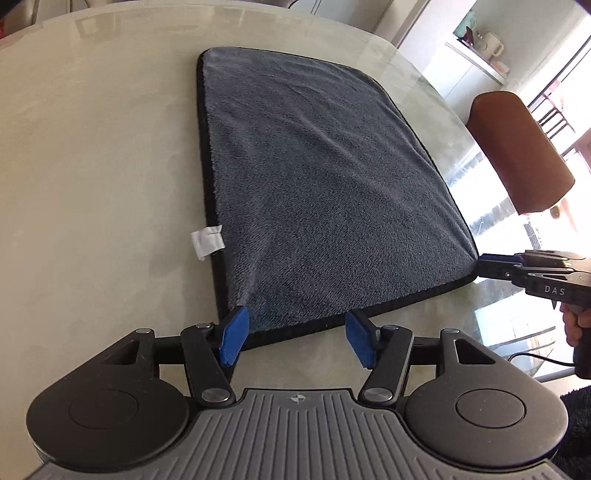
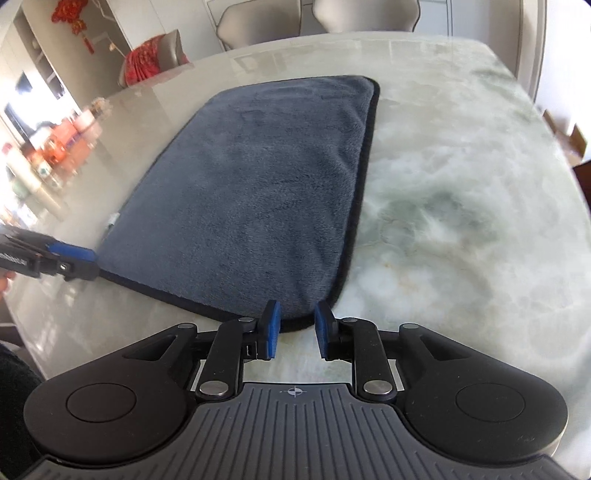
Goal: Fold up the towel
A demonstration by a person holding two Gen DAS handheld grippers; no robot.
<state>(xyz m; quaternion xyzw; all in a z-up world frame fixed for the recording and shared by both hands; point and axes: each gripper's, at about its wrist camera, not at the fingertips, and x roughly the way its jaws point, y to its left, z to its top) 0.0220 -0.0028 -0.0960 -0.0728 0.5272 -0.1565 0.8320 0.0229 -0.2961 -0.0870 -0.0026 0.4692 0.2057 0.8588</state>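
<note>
The gray towel (image 1: 325,192) lies flat on the marble table (image 1: 92,184), spread in one layer with its black hem all around, and its near edge is close to the table's near edge. A small white label (image 1: 207,240) sticks out from its left side.

The left gripper (image 1: 297,339) stands at the near left corner of the towel. Its blue fingers (image 1: 233,339) are wide apart, with the corner between them, and they do not press the cloth. The right gripper (image 2: 297,330) stands at the near right corner with only a narrow gap between its fingers; the hem sits just in front of that gap, and nothing is pinched there.

I judge that this is the start of the first fold: both corners are approached but not taken. The next move calls for closing each pair of fingers on its corner, then lifting both together and carrying them over to the far edge, evenly, so the hems meet.

A brown chair back (image 1: 517,151) stands beyond the table's right edge, and pale chairs (image 2: 332,14) at the far side. Nothing lies on the towel's way.
</note>
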